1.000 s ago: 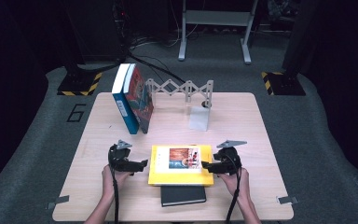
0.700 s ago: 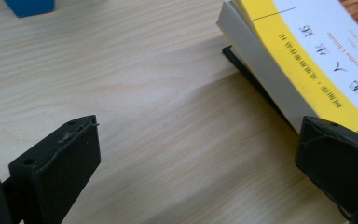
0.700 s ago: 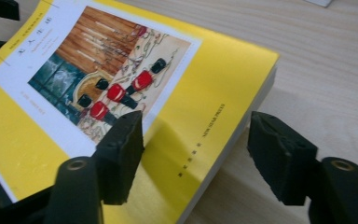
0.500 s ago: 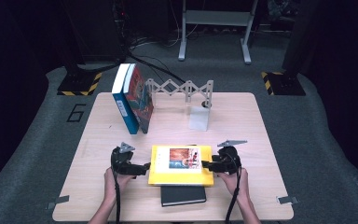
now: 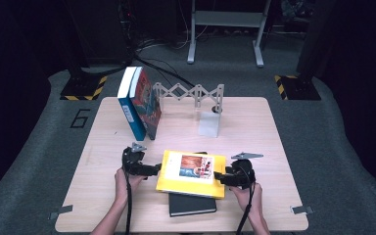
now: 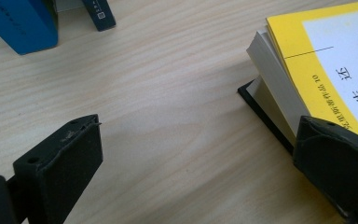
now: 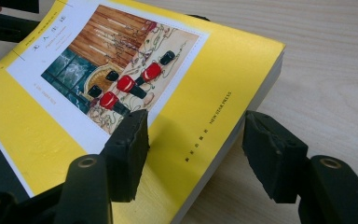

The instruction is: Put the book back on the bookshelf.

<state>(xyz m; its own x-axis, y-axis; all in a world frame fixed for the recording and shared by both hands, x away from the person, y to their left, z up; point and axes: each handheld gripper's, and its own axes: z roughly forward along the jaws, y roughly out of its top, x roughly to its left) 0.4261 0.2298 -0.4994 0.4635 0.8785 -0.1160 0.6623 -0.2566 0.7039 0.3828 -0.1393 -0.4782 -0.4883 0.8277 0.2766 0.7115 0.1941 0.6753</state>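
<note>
The left gripper has slid in toward the yellow book since the earlier frames, and the right gripper's jaws have just been closing with the book's right edge between them.

In the right gripper view, one black jaw lies on the yellow cover and the other sits just beside the page block below — whether that lower pad presses on the book cannot be told, so a firm clamp is not certain. Along the cover near that jaw runs the print "NEW STAR PRESS"; a white panel carries a picture of red-coated figures and a line of small characters too fine to read.

In the left gripper view the jaws stand well apart — one over bare wood, the other at the yellow book's corner, where a "10" and Chinese characters show on the cover.

The yellow book lies between the two grippers, resting askew on a black book that juts out toward the person. Well beyond it on the table stand a blue book and its neighbour against an accordion rack.
</note>
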